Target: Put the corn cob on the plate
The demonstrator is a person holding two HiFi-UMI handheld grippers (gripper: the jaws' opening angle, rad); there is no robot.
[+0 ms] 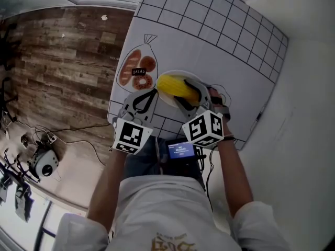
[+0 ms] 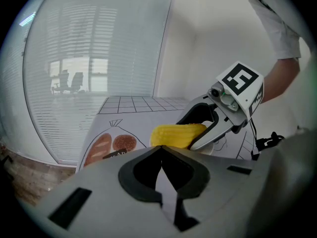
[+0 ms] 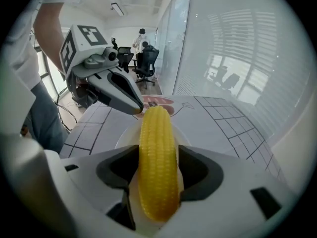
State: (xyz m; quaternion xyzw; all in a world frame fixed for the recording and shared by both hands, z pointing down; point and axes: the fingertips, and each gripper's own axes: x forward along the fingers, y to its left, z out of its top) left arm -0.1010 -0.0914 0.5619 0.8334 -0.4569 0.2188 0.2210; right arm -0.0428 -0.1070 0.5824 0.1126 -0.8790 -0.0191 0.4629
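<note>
A yellow corn cob [image 1: 177, 87] hangs just above a white plate [image 1: 166, 103] on the gridded table mat. My right gripper [image 1: 191, 96] is shut on the corn cob [image 3: 157, 162], which runs lengthwise between its jaws and points out over the plate [image 3: 124, 139]. My left gripper [image 1: 145, 100] is shut and holds nothing, just left of the plate. In the left gripper view its jaws [image 2: 161, 156] meet at a point, and beyond them are the corn cob [image 2: 176, 134] and the right gripper [image 2: 214, 125]. The left gripper [image 3: 117, 89] noses in near the cob's far tip.
A printed picture of a bread bag [image 1: 137, 69] lies on the mat left of the plate. The mat's grid [image 1: 209, 20] covers the far side. Wood floor [image 1: 57, 61] with cables lies to the left, and a white wall to the right.
</note>
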